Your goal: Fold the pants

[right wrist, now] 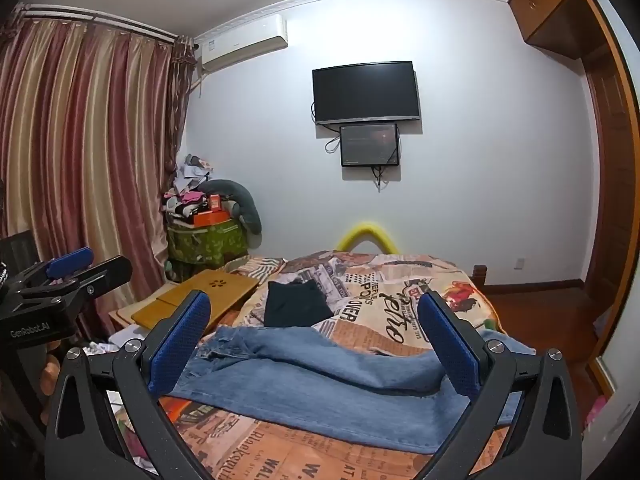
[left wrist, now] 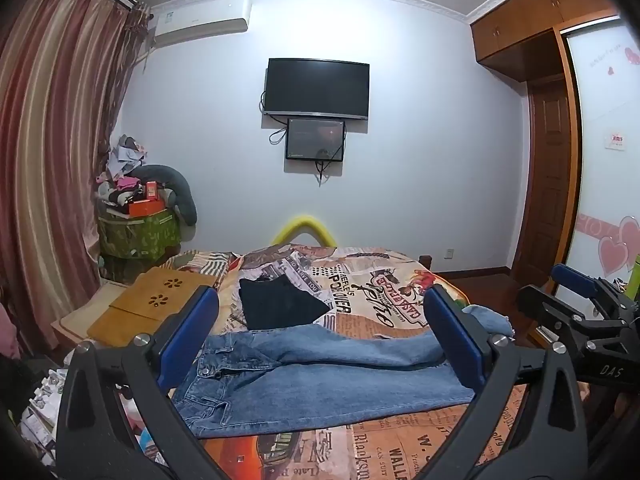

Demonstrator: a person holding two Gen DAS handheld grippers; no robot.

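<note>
Blue jeans (left wrist: 320,376) lie spread across the near end of the bed, waistband to the left and legs running right; they also show in the right wrist view (right wrist: 320,384). My left gripper (left wrist: 322,336) is open and empty, held above the jeans near the waist end. My right gripper (right wrist: 314,340) is open and empty, above the legs. The right gripper shows at the right edge of the left wrist view (left wrist: 580,304). The left gripper shows at the left edge of the right wrist view (right wrist: 68,272).
A folded black garment (left wrist: 280,304) lies on the newspaper-print bedspread (left wrist: 384,292) behind the jeans. A wooden lap table (left wrist: 156,304) rests at the bed's left. A cluttered green box (left wrist: 136,236) stands by the curtains. A wardrobe (left wrist: 600,160) is at the right.
</note>
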